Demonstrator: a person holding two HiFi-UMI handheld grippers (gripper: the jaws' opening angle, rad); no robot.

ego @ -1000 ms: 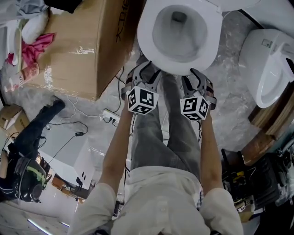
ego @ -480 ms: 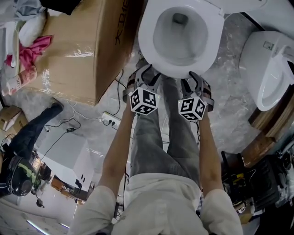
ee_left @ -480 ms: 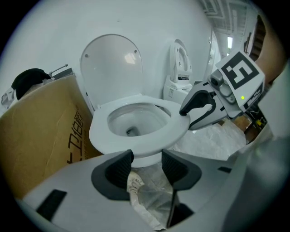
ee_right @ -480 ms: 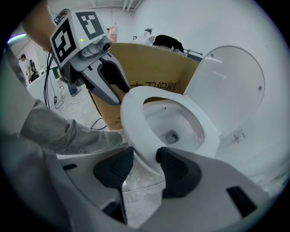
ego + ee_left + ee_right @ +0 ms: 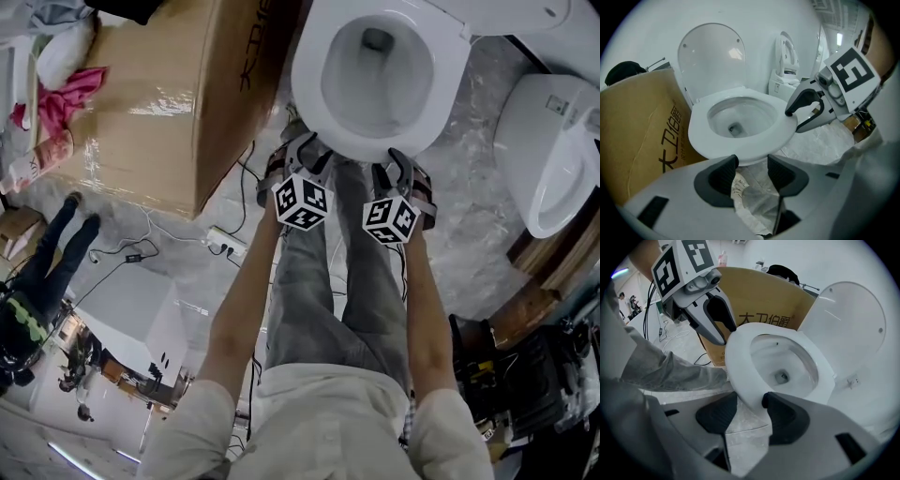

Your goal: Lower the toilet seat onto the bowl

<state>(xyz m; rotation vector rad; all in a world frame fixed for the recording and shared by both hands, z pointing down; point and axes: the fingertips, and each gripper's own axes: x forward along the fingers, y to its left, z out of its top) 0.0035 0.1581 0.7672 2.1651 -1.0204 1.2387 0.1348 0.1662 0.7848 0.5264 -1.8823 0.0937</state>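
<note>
The toilet seat (image 5: 307, 84) lies flat on the bowl (image 5: 380, 80) at the far end of the scene, just beyond the person's legs (image 5: 337, 281), with the lid (image 5: 712, 56) standing upright behind it. Its long axis runs near to far, rounded front pointing toward the person. The left gripper (image 5: 752, 166) and right gripper (image 5: 750, 408) hang just off that front rim. Their jaws are wide apart, have just been opening, and hold nothing. The likely hazard is a stray jaw catching the rim and shoving the seat sideways, or jolting the lid so it drops.
</note>
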